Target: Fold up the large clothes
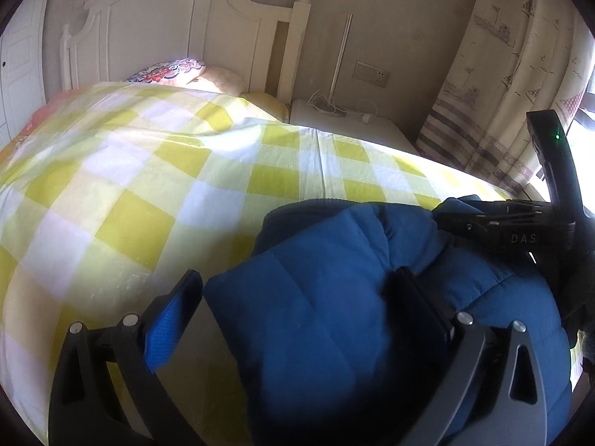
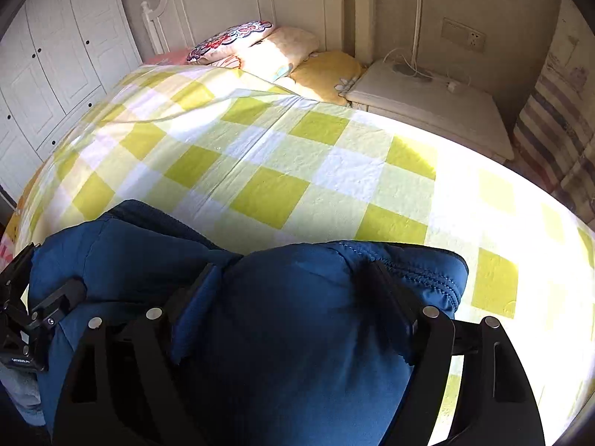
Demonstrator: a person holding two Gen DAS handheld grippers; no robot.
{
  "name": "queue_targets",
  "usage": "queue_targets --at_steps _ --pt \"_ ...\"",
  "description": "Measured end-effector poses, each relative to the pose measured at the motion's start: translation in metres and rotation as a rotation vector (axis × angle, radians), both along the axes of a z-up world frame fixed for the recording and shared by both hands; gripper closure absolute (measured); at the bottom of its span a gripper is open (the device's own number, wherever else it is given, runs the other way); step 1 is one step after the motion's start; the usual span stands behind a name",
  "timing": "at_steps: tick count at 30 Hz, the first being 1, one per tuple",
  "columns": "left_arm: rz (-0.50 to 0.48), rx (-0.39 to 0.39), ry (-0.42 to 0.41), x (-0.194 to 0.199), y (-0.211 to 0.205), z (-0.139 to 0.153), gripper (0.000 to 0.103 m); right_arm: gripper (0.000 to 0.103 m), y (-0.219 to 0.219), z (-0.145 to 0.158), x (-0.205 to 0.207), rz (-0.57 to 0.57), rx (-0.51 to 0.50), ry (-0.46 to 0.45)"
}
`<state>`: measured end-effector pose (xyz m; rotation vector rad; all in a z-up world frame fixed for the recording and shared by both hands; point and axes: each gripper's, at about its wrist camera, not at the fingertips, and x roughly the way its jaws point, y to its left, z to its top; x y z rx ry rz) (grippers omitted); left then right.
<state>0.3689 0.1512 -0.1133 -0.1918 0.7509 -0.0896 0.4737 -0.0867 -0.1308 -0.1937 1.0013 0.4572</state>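
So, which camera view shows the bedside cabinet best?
The right wrist view: the white bedside cabinet shows its whole top, with a lamp base and cables, beside the checked bed cover. In the left wrist view the cabinet shows only a narrow strip of its top, behind the cover's edge.

The left gripper (image 1: 297, 297) points down at a slant, jaws spread wide — blue padded cloth fills the gap between them. The right gripper (image 2: 293, 293) tilts down more steeply, its jaws also apart around a blue bulge — whether the pads press it is unclear.
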Motion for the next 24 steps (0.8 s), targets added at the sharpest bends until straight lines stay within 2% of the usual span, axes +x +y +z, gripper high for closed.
queue_targets --at_steps 2,3,5,7,9,11,13,15,17,20,22,24 --pt "0.001 -0.016 0.001 -0.001 0.002 -0.001 0.002 0.029 0.008 0.017 0.000 0.025 -0.076 -0.038" --pt "0.003 -0.021 0.000 -0.001 0.003 -0.002 0.002 0.029 0.009 0.030 -0.001 0.020 -0.079 -0.079" --pt "0.005 -0.027 0.000 -0.002 0.003 -0.002 0.002 0.029 0.012 0.055 -0.004 0.029 0.004 -0.116" --pt "0.007 -0.033 0.000 -0.002 0.004 -0.002 0.002 0.029 0.027 0.065 -0.009 0.097 0.078 -0.108" --pt "0.010 -0.036 -0.004 -0.003 0.004 -0.002 0.002 0.029 0.060 0.054 -0.012 0.191 -0.003 -0.108" --pt "0.017 -0.036 0.000 -0.002 0.005 -0.003 0.002 0.029 0.086 0.013 -0.004 0.234 -0.132 -0.002" --pt "0.032 -0.038 0.021 0.001 0.008 -0.006 0.002 0.029 0.084 -0.008 0.012 0.200 -0.084 0.081" --pt "0.020 -0.093 0.058 0.009 0.016 -0.012 0.002 0.029 0.081 -0.013 0.021 0.179 -0.059 0.108" --pt "0.006 -0.134 0.095 0.016 0.020 -0.018 0.002 0.029 0.079 -0.013 0.018 0.161 -0.060 0.071" --pt "-0.004 -0.158 0.109 0.018 0.022 -0.022 0.002 0.029 0.079 -0.004 0.002 0.151 -0.088 -0.035" --pt "-0.001 -0.144 0.103 0.015 0.021 -0.021 0.002 0.026 0.076 0.015 -0.016 0.133 -0.118 -0.116" --pt "0.001 -0.127 0.096 0.014 0.019 -0.019 0.002 0.024 0.064 0.042 -0.041 0.135 -0.076 -0.175"
